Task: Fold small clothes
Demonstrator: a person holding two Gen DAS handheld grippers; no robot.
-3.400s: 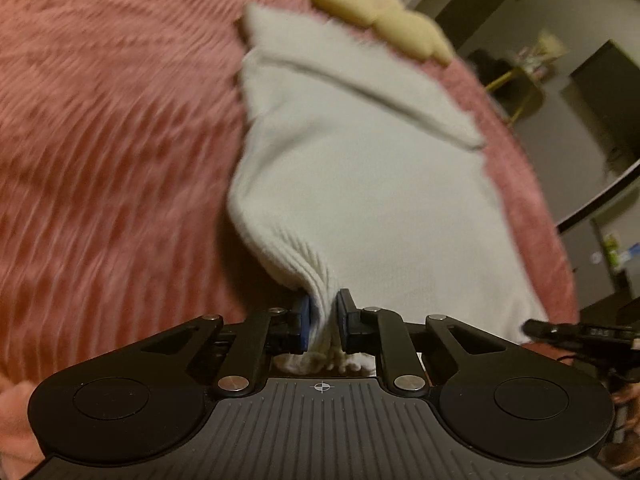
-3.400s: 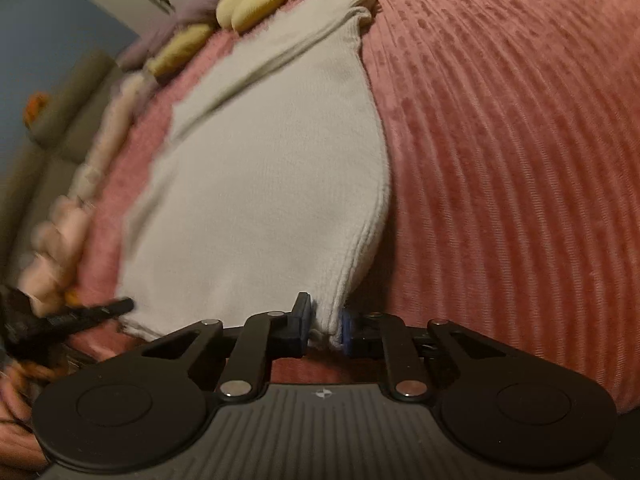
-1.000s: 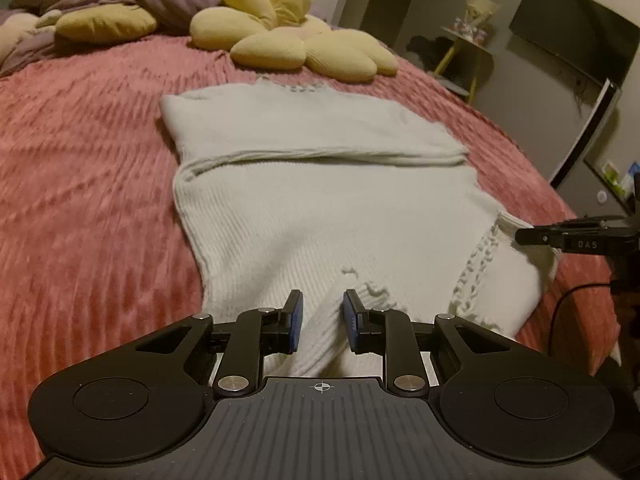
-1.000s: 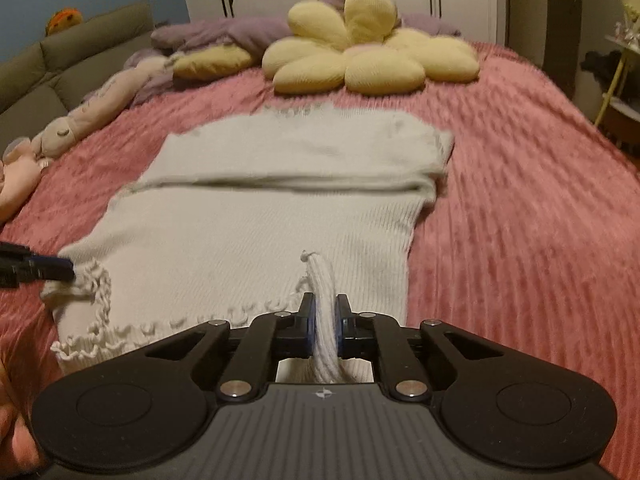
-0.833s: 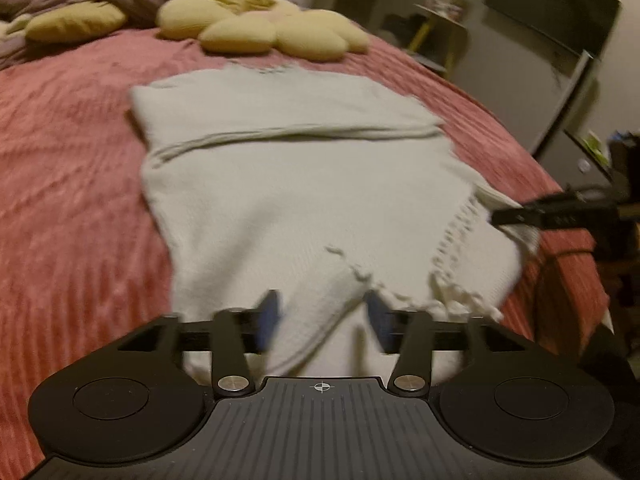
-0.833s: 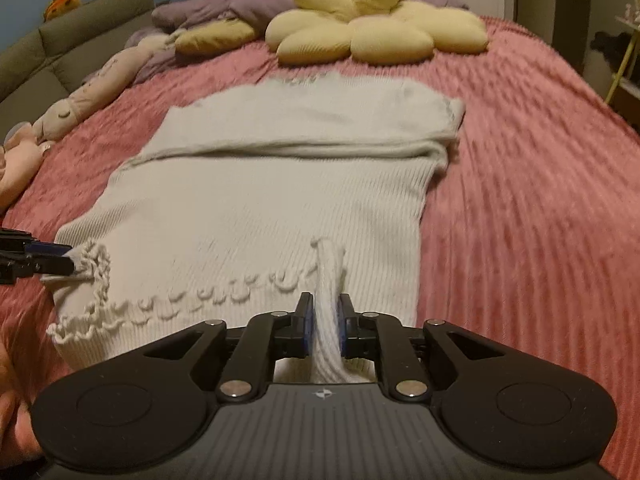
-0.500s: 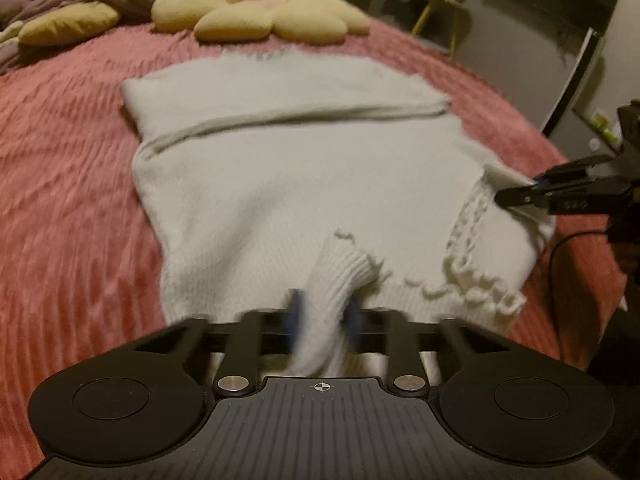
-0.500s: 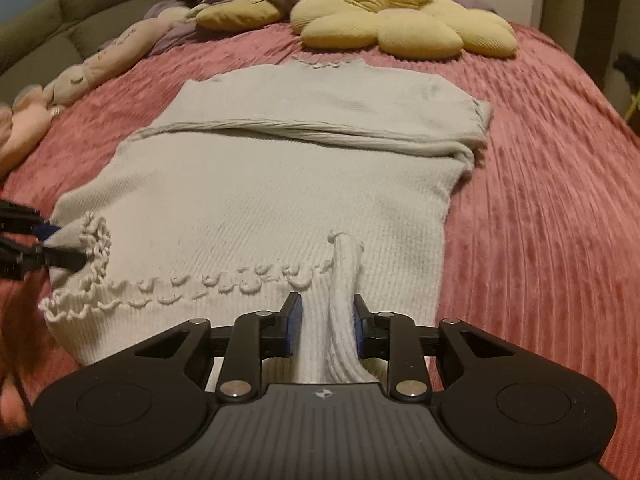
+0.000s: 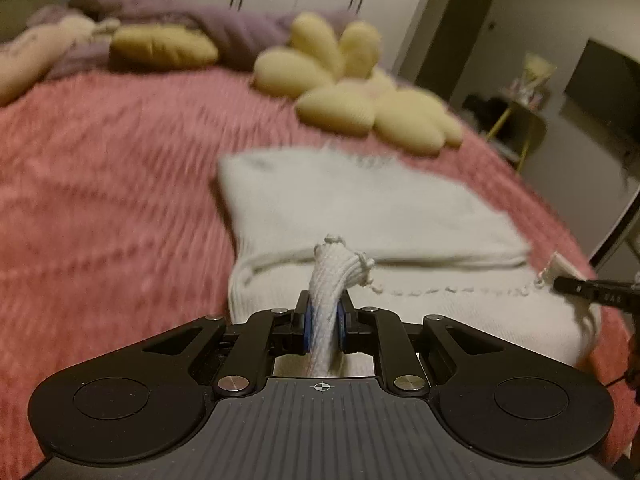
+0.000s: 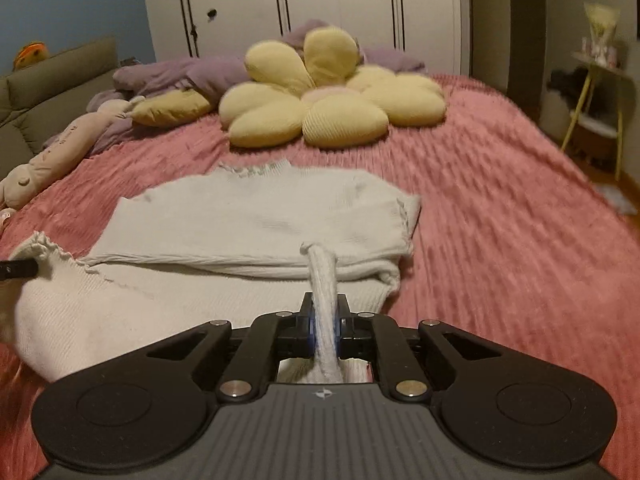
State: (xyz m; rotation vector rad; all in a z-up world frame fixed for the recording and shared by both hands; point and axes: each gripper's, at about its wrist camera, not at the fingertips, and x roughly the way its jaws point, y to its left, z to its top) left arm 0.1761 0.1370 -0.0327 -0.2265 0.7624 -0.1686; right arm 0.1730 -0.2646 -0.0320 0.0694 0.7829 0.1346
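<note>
A white knit sweater (image 9: 360, 208) lies on the pink bedspread (image 9: 100, 184), its sleeves folded across the chest. My left gripper (image 9: 323, 330) is shut on the left corner of the frilled bottom hem and holds it raised. My right gripper (image 10: 324, 330) is shut on the right corner of the same hem of the sweater (image 10: 260, 216). The lifted hem stretches between them, above the sweater's body. The right gripper's tip shows at the right edge of the left wrist view (image 9: 592, 290); the left one's at the left edge of the right wrist view (image 10: 18, 269).
A yellow flower-shaped cushion (image 10: 320, 96) lies beyond the sweater's collar. Purple bedding (image 10: 180, 76), a yellow pillow (image 9: 164, 46) and a pink plush toy (image 10: 52, 152) lie at the bed's far left. A side table (image 10: 596, 112) stands right of the bed.
Both grippers opened briefly, then shut again on the hem corners. They have lifted the hem and carried it forward toward the collar, so the lower body now folds over.
</note>
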